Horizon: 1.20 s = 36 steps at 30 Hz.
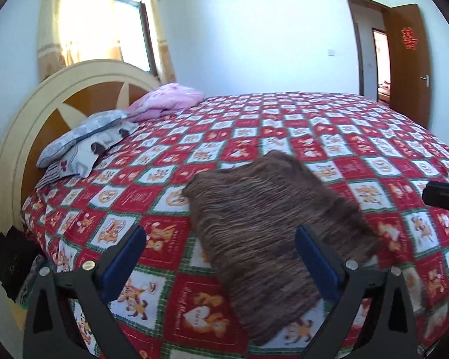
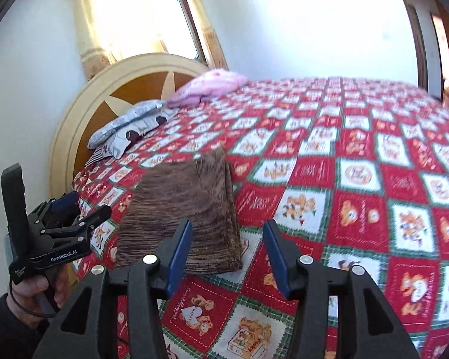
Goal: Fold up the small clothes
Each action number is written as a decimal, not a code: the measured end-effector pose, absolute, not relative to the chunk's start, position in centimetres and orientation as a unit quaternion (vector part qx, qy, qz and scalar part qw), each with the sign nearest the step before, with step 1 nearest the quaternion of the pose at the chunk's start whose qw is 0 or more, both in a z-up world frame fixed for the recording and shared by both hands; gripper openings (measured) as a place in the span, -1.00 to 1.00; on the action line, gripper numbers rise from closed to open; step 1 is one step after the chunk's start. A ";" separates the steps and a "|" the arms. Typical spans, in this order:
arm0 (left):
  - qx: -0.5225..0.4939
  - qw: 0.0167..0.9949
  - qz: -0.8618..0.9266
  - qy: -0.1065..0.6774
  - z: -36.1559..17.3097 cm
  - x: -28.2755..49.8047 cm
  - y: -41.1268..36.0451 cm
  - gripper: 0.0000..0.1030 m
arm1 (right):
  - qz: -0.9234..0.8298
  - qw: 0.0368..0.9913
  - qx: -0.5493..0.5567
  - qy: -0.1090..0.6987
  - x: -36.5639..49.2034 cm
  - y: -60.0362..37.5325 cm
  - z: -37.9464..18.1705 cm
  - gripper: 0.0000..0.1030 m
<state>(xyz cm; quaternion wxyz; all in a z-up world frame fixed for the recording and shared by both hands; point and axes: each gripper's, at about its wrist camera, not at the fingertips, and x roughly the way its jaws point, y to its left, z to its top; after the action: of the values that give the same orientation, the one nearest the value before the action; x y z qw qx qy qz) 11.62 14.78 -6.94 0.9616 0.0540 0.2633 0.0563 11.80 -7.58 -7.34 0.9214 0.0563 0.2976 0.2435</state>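
Note:
A brown striped knitted garment lies folded flat on the red patterned bedspread. It also shows in the right wrist view. My left gripper is open and empty, held above the garment's near left part. My right gripper is open and empty, just right of the garment's near corner. The left gripper's body shows at the left of the right wrist view, held in a hand. The right gripper's tip shows at the right edge of the left wrist view.
Grey patterned pillows and a pink folded quilt lie by the round headboard. Dark clothes hang at the bed's left edge. A wooden door stands open at far right.

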 end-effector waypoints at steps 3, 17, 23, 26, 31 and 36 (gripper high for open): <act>0.051 0.965 0.040 0.254 -6.3 11.3 14.1 0.98 | 0.237 0.927 0.046 0.286 10.9 -7.8 -6.6 0.05; 0.042 0.967 0.035 0.249 -6.1 10.7 13.4 0.98 | 0.241 0.929 0.041 0.277 9.5 -7.6 -6.1 0.06; 0.035 0.967 0.038 0.249 -6.1 10.7 13.7 0.98 | 0.241 0.930 0.037 0.276 9.3 -7.3 -6.0 0.07; 0.031 0.967 0.037 0.250 -6.0 10.7 13.9 0.98 | 0.241 0.930 0.036 0.275 9.2 -7.1 -5.9 0.07; 0.031 0.967 0.038 0.249 -6.0 10.7 14.0 0.98 | 0.241 0.931 0.031 0.271 8.9 -7.0 -5.8 0.08; 0.030 0.967 0.038 0.249 -6.0 10.7 14.0 0.98 | 0.240 0.932 0.030 0.270 8.9 -7.0 -5.7 0.09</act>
<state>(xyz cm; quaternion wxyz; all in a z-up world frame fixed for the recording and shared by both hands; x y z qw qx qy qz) 10.66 14.01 -6.03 0.9671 0.0305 0.2495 0.0384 8.93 -6.98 -5.69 0.9322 0.0301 0.2696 0.2396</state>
